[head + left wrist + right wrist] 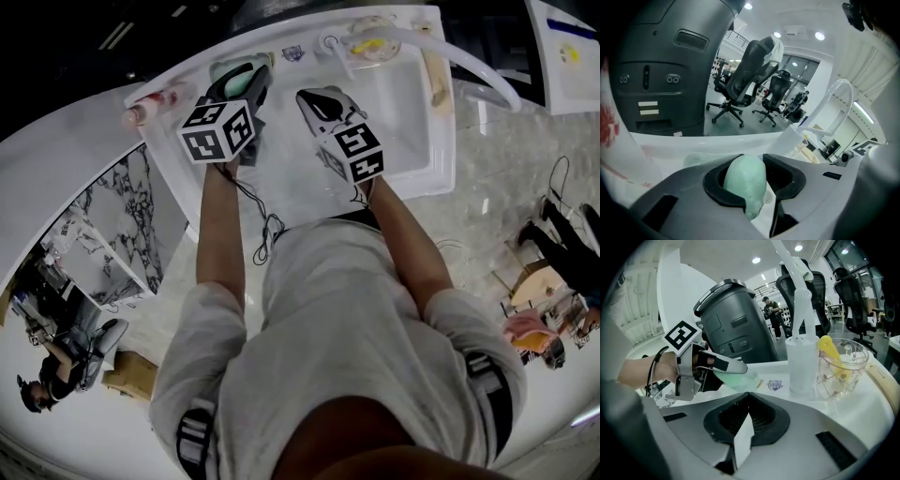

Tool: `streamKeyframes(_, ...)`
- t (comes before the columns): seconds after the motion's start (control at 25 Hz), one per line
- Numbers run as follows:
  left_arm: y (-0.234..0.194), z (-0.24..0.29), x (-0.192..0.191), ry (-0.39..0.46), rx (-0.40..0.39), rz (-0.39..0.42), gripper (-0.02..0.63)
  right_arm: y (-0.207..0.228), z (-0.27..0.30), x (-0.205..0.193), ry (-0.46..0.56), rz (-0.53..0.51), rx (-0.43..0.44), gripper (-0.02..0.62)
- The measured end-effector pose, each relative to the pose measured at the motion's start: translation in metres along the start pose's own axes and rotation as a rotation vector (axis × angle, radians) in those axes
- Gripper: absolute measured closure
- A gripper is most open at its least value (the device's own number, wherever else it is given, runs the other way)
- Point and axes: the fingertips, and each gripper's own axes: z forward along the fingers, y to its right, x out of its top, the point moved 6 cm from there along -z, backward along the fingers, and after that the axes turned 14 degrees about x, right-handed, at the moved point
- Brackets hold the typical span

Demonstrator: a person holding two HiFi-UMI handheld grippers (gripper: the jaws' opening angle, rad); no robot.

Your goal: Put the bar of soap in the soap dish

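At the back left corner of the sink [412,131], my left gripper [239,86] holds the soap [746,180]. Its fingers [712,186] are closed on the pale green bar from both sides, with the rounded end projecting past the tips. This leaves the leading end free to enter the dish [221,67] first. The dish sits on the desk [291,169] directly ahead of the bar. From the left gripper view it shows as a translucent green shape just beyond the left finger. I cannot tell whether the bar already touches it. The gripper points down at a slant, which I judge suits sliding the bar in rather than dropping it.

My right gripper [317,98] hangs beside the left one, apart from it. Its fingers [764,420] are closed tip to tip on nothing. I judge it is parked there to stay clear of the tap [802,362] and the cup [841,364].

Task status: bar in hand, at the dish, not released. Next step, in my judgement: lower until the bar rests in the dish, then open the left fingers. Risk: a slick bar may slip out early.
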Motion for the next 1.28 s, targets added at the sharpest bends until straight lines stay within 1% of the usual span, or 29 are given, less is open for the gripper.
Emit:
streamKeyframes(0.4,-0.007,0.013,-0.004,-0.057,0.03,-0.013,0.472,0.001,0.004,0.006,-0.011,-0.007,-0.004,0.597)
streamKeyframes(0.52,-0.01,0.018,-0.005,-0.065,0.036,-0.026,0.472,0.001,0.005,0.008,-0.016,-0.01,-0.004,0.595)
streamKeyframes(0.8,-0.012,0.027,-0.008,-0.093,0.067,-0.028,0.472,0.003,0.006,0.008,-0.03,-0.013,0.001,0.597)
streamKeyframes(1.04,-0.015,0.03,-0.002,-0.065,0.086,-0.031,0.471,0.006,0.006,0.007,-0.046,-0.018,0.005,0.597)
streamKeyframes(1.16,-0.015,0.031,-0.002,-0.066,0.09,-0.017,0.472,0.007,0.007,0.006,-0.053,-0.015,0.004,0.596)
streamKeyframes(1.28,-0.018,0.03,-0.002,-0.067,0.1,-0.02,0.471,0.005,0.008,0.007,-0.054,-0.018,0.01,0.596)
